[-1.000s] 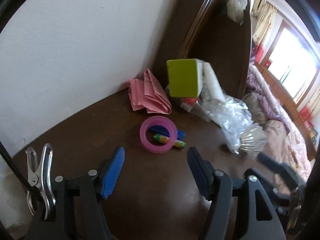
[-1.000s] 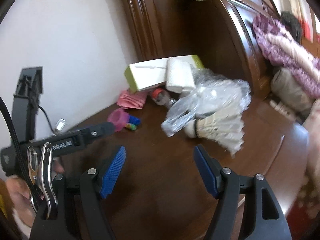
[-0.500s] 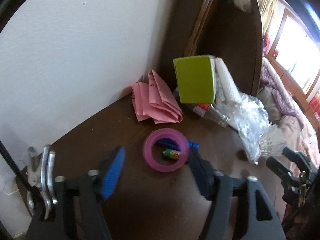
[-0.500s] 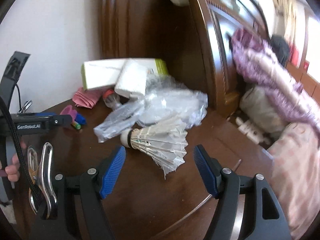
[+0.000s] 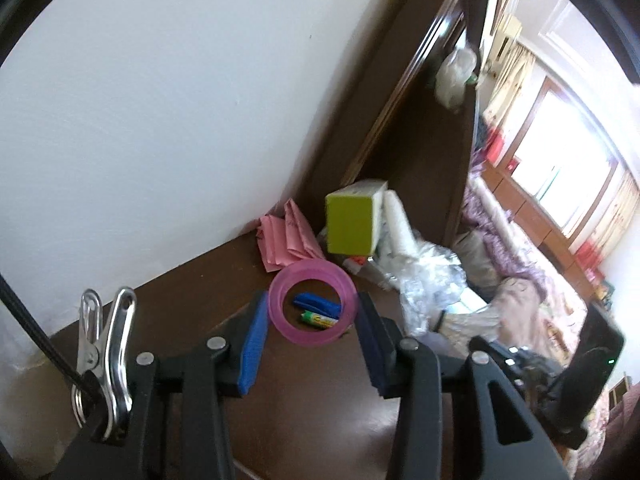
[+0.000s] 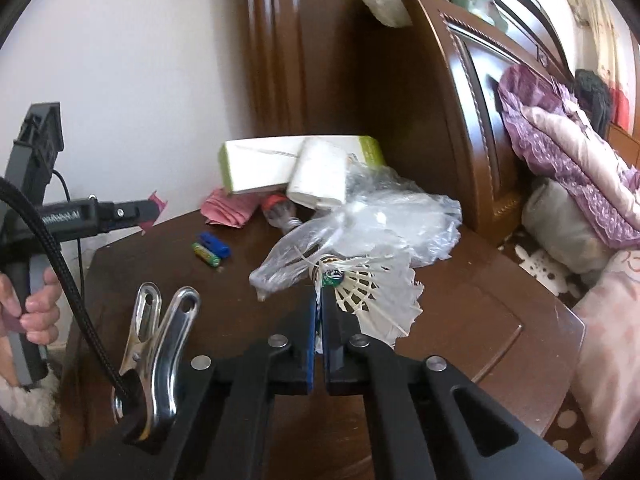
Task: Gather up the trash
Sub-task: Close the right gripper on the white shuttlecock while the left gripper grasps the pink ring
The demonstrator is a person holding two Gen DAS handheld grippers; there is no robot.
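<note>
Shuttlecock (image 6: 372,292), white and frayed, is pinched in your right gripper (image 6: 319,312); your left gripper (image 5: 308,320) clasps a pink ring (image 5: 313,302) above the dark table (image 6: 460,320).

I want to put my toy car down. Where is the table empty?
Bare wood lies right of the shuttlecock, toward the table edge by the bed, and in front of the batteries. The back corner is crowded: green box, pink paper, plastic bag.
</note>
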